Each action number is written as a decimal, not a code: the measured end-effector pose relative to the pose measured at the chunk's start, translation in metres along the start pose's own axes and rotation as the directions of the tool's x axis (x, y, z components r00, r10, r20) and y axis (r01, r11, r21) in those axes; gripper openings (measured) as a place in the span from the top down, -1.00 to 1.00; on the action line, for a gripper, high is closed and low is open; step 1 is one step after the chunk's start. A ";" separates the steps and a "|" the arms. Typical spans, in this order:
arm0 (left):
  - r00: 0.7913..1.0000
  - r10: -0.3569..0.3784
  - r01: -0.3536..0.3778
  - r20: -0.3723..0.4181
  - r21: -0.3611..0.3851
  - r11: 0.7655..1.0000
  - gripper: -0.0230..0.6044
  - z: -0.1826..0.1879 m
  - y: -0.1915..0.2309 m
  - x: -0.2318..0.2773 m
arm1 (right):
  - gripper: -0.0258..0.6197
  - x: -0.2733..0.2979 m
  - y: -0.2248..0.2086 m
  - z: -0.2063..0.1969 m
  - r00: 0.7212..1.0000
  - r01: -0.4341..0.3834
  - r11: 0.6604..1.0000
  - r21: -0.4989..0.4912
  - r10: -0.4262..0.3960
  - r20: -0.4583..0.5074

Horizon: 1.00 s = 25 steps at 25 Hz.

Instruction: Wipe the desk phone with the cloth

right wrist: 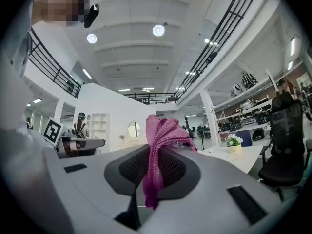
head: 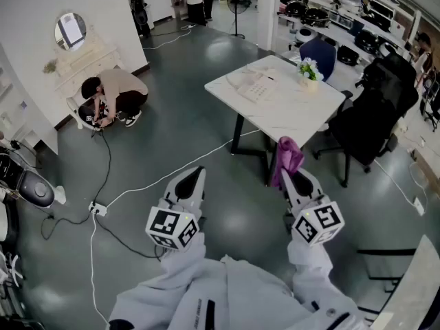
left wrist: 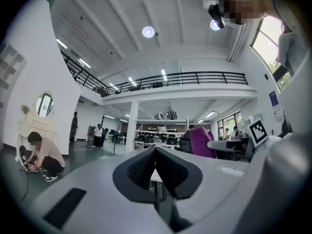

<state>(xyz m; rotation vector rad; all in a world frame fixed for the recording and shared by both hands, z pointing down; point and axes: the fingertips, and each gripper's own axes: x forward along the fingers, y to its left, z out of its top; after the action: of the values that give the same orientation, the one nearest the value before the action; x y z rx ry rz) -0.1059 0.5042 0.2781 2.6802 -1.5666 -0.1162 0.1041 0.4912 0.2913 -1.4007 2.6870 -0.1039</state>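
A white desk phone [head: 259, 86] lies on the white table [head: 295, 115] ahead of me, well out of reach. My right gripper [head: 292, 174] is shut on a purple knitted cloth [head: 287, 158] that sticks up from its jaws; the right gripper view shows the cloth [right wrist: 158, 152] pinched between the pads and hanging down. My left gripper [head: 192, 181] is held level beside it, shut with nothing between its jaws [left wrist: 155, 172]. Both grippers hover over the floor, short of the table.
A small pot of flowers [head: 309, 72] stands on the table's far side. A black office chair [head: 368, 119] sits to the right. A person [head: 113, 95] crouches by a white dresser at left. White cables [head: 158, 181] trail across the floor.
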 end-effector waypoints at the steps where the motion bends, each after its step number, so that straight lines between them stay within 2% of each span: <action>1: 1.000 0.002 -0.002 -0.003 -0.004 1.000 0.93 -0.002 0.001 0.001 | 0.81 0.000 -0.002 -0.002 1.000 0.004 1.000 0.000 -0.004 -0.002; 10: 1.000 0.029 -0.030 -0.008 -0.021 0.999 0.93 -0.011 0.011 0.012 | 0.81 0.007 -0.019 -0.014 1.000 0.014 1.000 0.019 -0.013 -0.011; 19: 0.999 0.048 -0.048 -0.018 -0.019 0.999 0.93 -0.020 0.001 0.031 | 0.81 0.012 -0.041 -0.024 1.000 -0.012 0.999 0.046 0.013 -0.013; 25: 0.997 0.070 -0.072 -0.042 -0.046 0.996 0.93 -0.038 -0.008 0.032 | 0.81 0.010 -0.052 -0.036 0.999 -0.025 0.998 0.062 0.027 -0.031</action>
<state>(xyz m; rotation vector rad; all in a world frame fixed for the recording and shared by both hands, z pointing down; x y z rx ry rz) -0.0807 0.4799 0.3145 2.5718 -1.6234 -0.0954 0.1362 0.4532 0.3322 -1.3581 2.7016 -0.2064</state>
